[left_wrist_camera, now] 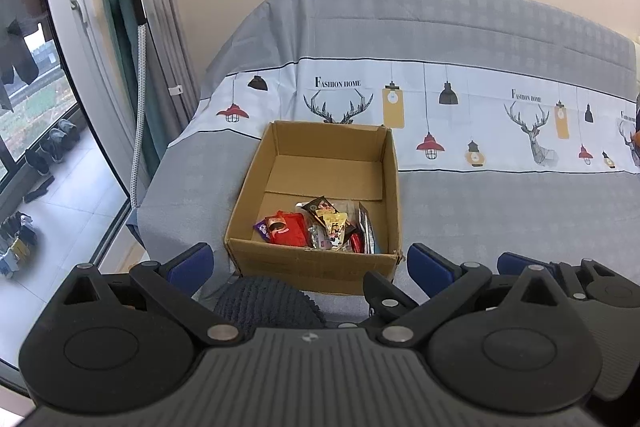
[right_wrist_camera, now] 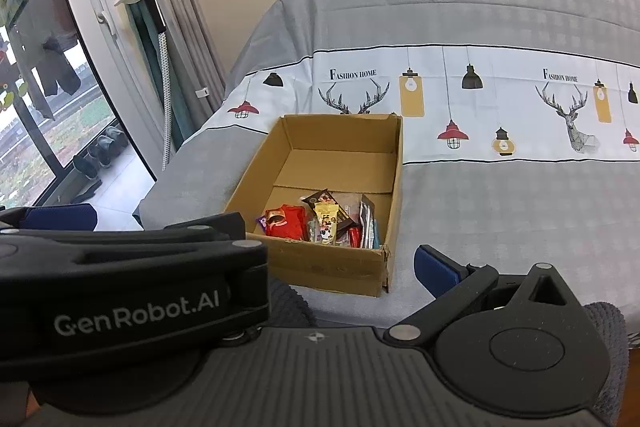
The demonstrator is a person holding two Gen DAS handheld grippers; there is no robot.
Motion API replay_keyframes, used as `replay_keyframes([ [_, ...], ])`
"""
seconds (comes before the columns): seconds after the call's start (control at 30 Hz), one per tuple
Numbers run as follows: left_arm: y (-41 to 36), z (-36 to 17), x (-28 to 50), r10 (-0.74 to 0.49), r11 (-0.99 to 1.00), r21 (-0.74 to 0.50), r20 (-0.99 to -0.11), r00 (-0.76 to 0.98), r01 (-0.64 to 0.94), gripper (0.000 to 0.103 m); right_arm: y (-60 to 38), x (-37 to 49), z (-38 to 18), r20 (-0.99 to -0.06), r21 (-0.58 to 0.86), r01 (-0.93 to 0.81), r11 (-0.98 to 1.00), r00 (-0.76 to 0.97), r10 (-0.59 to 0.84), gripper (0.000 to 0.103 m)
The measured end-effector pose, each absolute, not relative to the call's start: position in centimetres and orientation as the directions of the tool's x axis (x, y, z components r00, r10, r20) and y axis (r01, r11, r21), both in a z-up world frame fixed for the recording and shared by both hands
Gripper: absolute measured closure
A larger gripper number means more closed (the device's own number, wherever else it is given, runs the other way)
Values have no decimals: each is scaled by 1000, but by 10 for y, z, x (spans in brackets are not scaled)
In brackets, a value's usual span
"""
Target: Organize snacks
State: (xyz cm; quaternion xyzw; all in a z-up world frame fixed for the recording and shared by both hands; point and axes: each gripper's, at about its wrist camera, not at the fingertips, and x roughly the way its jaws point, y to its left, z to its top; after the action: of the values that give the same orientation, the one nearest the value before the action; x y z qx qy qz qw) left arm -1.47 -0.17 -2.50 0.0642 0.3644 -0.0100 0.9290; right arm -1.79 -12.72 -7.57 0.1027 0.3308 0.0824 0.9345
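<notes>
An open cardboard box [left_wrist_camera: 256, 183] stands on the grey bedspread; it also shows in the right wrist view [right_wrist_camera: 396, 179]. Several snack packets [left_wrist_camera: 320, 227] lie heaped in its near part, among them a red packet [right_wrist_camera: 286, 223] and a yellow one [right_wrist_camera: 326, 217]. My left gripper [left_wrist_camera: 310, 267] is open and empty, held back just short of the box's near wall. My right gripper [right_wrist_camera: 288, 267] is open and empty, close beside the left one; its right blue pad [right_wrist_camera: 436, 269] shows, and the left gripper's body [right_wrist_camera: 132, 267] covers its left side.
The bed [left_wrist_camera: 500, 211] has a lamp-and-deer printed cloth. A garment steamer on a stand [left_wrist_camera: 138, 67] and curtains [left_wrist_camera: 160, 27] are at the left by a window, with shoes [left_wrist_camera: 52, 143] on the floor. A dark knitted item [left_wrist_camera: 264, 303] lies below the grippers.
</notes>
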Motion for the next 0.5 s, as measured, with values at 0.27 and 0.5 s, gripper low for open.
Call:
replay_keyframes([
  [0.27, -4, -24, -15, 29, 991, 117, -678, 735, 69, 0, -128, -19, -76, -598, 253, -80, 964, 770, 221, 1],
  [0.5, -4, -24, -15, 28, 991, 117, -680, 733, 70, 0, -127, -20, -77, -598, 254, -78, 964, 770, 220, 1],
])
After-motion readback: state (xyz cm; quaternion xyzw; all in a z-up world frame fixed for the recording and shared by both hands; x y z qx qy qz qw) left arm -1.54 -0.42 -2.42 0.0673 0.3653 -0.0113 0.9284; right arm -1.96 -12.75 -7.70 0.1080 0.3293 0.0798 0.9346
